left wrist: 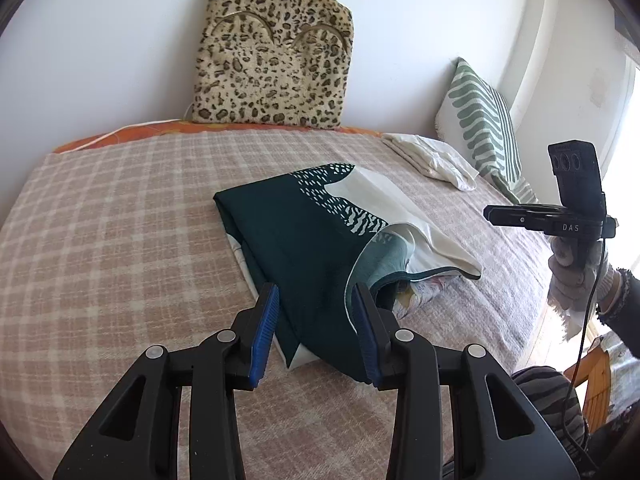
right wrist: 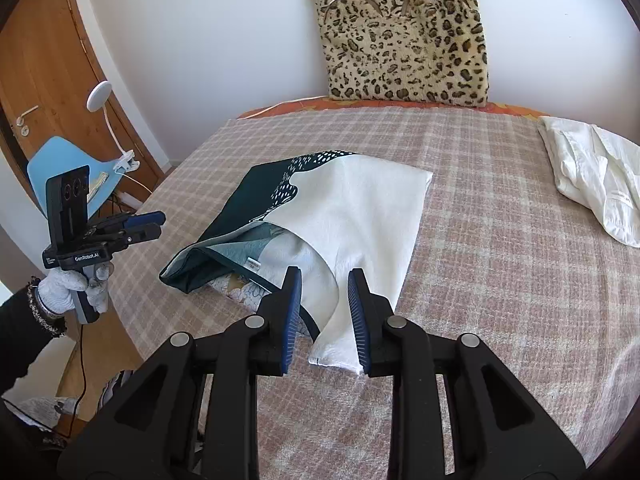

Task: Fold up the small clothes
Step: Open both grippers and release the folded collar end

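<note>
A dark green and white patterned garment (left wrist: 312, 232) lies folded on the checked bedspread (left wrist: 120, 220); it also shows in the right wrist view (right wrist: 352, 208). My left gripper (left wrist: 316, 320) is open above the garment's near dark green corner, holding nothing. My right gripper (right wrist: 324, 312) is open above the garment's near white corner, holding nothing. Each gripper appears in the other's view, the right one (left wrist: 504, 216) and the left one (right wrist: 152, 222), held in gloved hands beside the bed.
A white garment (right wrist: 592, 176) lies folded at the back right of the bed, seen also in the left wrist view (left wrist: 436, 156). A leopard-print cushion (left wrist: 272, 52) leans on the wall. A green striped pillow (left wrist: 484, 120) stands right. A blue chair (right wrist: 60, 168) and door stand left.
</note>
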`<state>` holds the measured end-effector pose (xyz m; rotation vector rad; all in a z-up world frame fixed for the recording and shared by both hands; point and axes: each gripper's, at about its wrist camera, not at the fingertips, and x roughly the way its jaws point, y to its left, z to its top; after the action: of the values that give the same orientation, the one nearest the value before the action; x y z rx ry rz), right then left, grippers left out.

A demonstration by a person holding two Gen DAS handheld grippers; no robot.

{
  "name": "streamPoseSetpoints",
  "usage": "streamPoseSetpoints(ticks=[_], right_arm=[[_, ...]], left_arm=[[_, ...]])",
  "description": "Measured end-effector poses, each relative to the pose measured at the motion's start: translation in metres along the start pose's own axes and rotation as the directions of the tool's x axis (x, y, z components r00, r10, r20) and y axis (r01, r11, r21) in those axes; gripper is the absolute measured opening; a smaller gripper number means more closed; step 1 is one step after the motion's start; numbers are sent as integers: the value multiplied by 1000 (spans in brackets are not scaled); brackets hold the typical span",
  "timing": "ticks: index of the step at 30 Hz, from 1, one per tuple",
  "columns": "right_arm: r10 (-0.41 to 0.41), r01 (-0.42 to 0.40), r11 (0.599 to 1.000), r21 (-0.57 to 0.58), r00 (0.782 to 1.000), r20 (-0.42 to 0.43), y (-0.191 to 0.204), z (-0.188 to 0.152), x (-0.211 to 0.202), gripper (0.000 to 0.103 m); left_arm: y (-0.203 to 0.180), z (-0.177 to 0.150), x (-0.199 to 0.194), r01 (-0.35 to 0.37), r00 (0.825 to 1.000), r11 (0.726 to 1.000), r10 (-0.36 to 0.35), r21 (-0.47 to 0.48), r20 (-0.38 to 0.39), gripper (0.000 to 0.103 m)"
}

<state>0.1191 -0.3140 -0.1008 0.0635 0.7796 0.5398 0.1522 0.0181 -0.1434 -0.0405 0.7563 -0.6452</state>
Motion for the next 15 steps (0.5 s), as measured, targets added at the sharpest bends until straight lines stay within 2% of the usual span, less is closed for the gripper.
streamPoseSetpoints(ticks=[4,6,8,10,13,15], right_arm=[[34,-35,999,-36,999,-35,17,11,16,26],[29,-33,997,-70,998,-60,25,12,24,26],[17,-24,995,-94,996,-85,28,10,30,26],[-8,-2,995,-98,995,-101,25,6,34,26],[-28,22,998,-51,993,-115,9,-1,34,26],[-33,35,999,9,992,-124,-6,-5,33,26]], left_arm=[[-28,-12,27,42,995,992,-31,118,-92,36],[-41,-24,37,54,987,982,-25,183,-159,36],[-47,-34,37,48,982,970,-3,236,-188,36],[-41,-35,29,61,984,977,-24,206,-177,36],[-16,-20,13,75,991,995,-67,62,-117,36],[5,-7,8,66,995,997,-68,-36,-68,36]])
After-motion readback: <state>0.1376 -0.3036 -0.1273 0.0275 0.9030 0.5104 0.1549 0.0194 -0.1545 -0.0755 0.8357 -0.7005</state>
